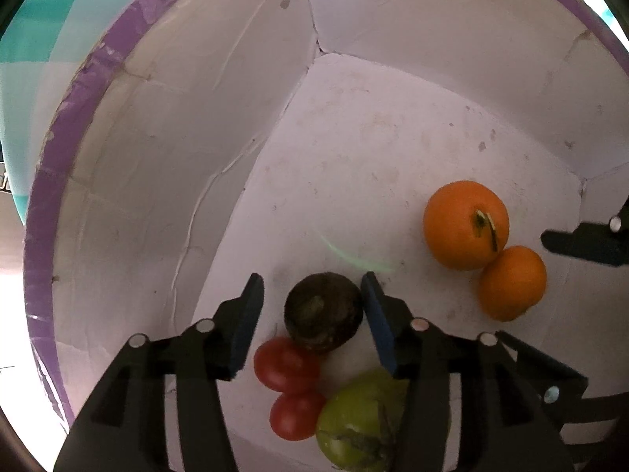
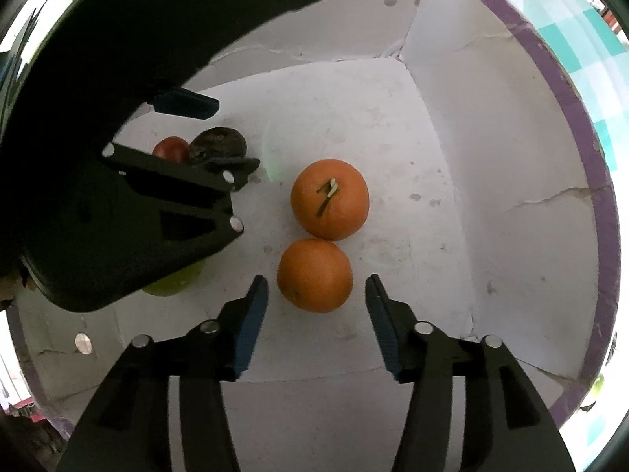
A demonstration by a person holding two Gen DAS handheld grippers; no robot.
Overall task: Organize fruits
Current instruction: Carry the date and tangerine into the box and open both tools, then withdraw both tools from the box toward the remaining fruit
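Both grippers reach into a white box with a purple rim [image 1: 43,204]. My left gripper [image 1: 312,287] is open, its fingers either side of a dark brown avocado [image 1: 323,312] on the box floor. Below it lie two red tomatoes [image 1: 286,364] [image 1: 295,415] and a green fruit [image 1: 359,421]. Two oranges [image 1: 466,224] [image 1: 512,283] touch at the right. My right gripper [image 2: 316,289] is open around the nearer orange [image 2: 314,275]; the stemmed orange [image 2: 329,198] lies just beyond. The left gripper [image 2: 220,133] shows at the left there, over the avocado [image 2: 218,142].
The box walls [image 2: 511,157] rise close on all sides. A teal checked cloth [image 2: 589,51] lies outside the rim. The right gripper's finger [image 1: 582,238] enters the left wrist view at the right edge.
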